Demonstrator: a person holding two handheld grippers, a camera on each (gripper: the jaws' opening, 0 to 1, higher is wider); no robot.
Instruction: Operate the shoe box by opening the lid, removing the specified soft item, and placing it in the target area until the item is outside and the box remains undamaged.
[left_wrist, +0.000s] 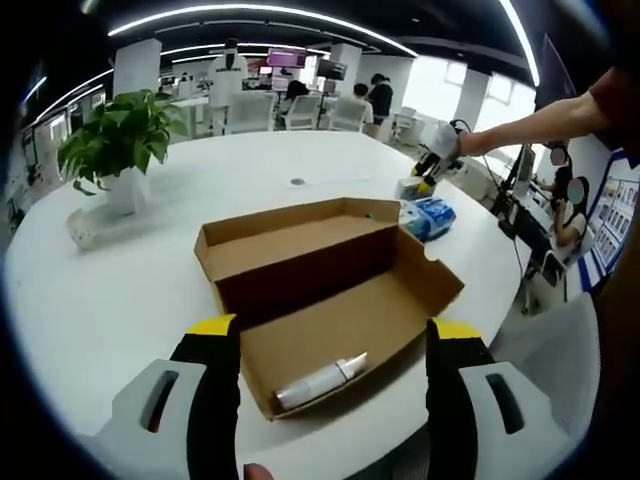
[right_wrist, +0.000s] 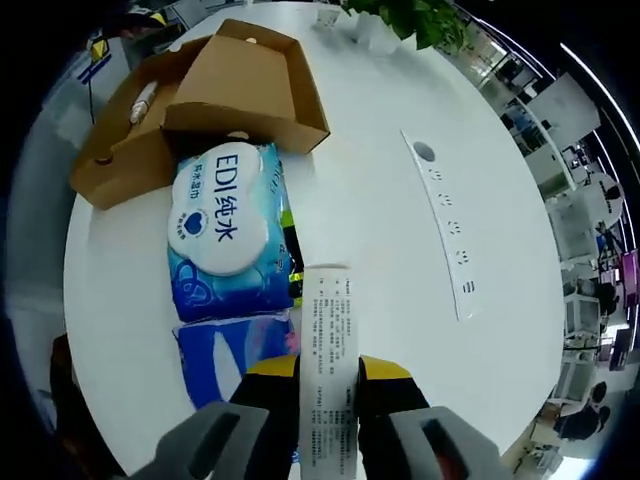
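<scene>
- Left gripper view: the left gripper (left_wrist: 335, 345) is hanging wide open around the open box (left_wrist: 330, 300). A small tube (left_wrist: 322, 379) is lying inside at 6 o'clock.
- Right gripper view: the right gripper (right_wrist: 329, 385) is squeezing a stiff, light white carton (right_wrist: 328, 350). The soft wipes pack (right_wrist: 226, 228) is sitting outside the box, at 10 o'clock; it looks squashy, so grab its edge.

Black fingers (left_wrist: 213, 385), yellow tips, grey housings, dark sleeve (left_wrist: 618, 95)
</scene>
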